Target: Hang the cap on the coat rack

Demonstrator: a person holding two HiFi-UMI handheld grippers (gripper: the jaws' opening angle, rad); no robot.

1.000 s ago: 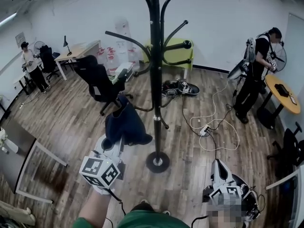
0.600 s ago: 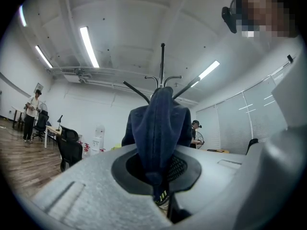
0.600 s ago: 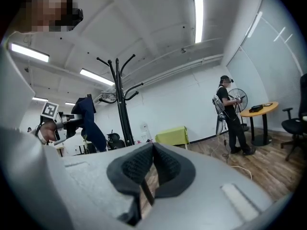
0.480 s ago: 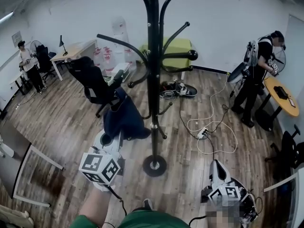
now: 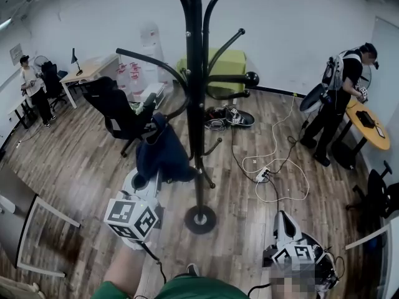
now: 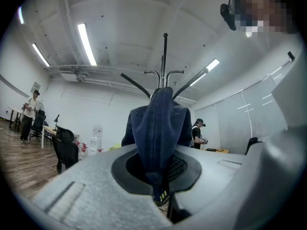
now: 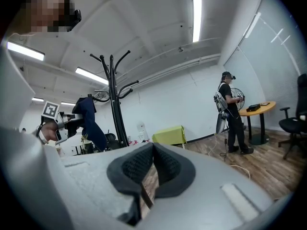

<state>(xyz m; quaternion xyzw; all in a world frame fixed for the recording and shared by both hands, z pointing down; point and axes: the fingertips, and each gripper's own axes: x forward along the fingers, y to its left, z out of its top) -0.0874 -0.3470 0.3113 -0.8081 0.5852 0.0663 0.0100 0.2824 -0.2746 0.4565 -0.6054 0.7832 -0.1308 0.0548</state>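
A dark blue cap [image 5: 163,153] hangs pinched in my left gripper [image 5: 151,179], which is shut on its fabric; in the left gripper view the cap [image 6: 160,128] rises from between the pads of that gripper [image 6: 160,178]. The black coat rack [image 5: 194,104] stands just right of the cap, its curved hooks spreading above and its round base [image 5: 200,219] on the wood floor. Behind the cap the coat rack [image 6: 165,61] shows its top. My right gripper [image 5: 283,222] is low at the right, shut and empty; its pads [image 7: 139,164] meet. From that side I see the rack [image 7: 115,104] and the cap [image 7: 91,121].
A black office chair [image 5: 118,111] stands left of the rack. Cables and a power strip [image 5: 262,176] lie on the floor to the right, shoes [image 5: 234,117] behind the pole. A person [image 5: 340,111] stands by a round table [image 5: 368,126]; another person [image 5: 31,89] is far left.
Both grippers have moved forward toward the rack, which now stands closer and further left in the head view. The cap stays held and sits nearer the pole.
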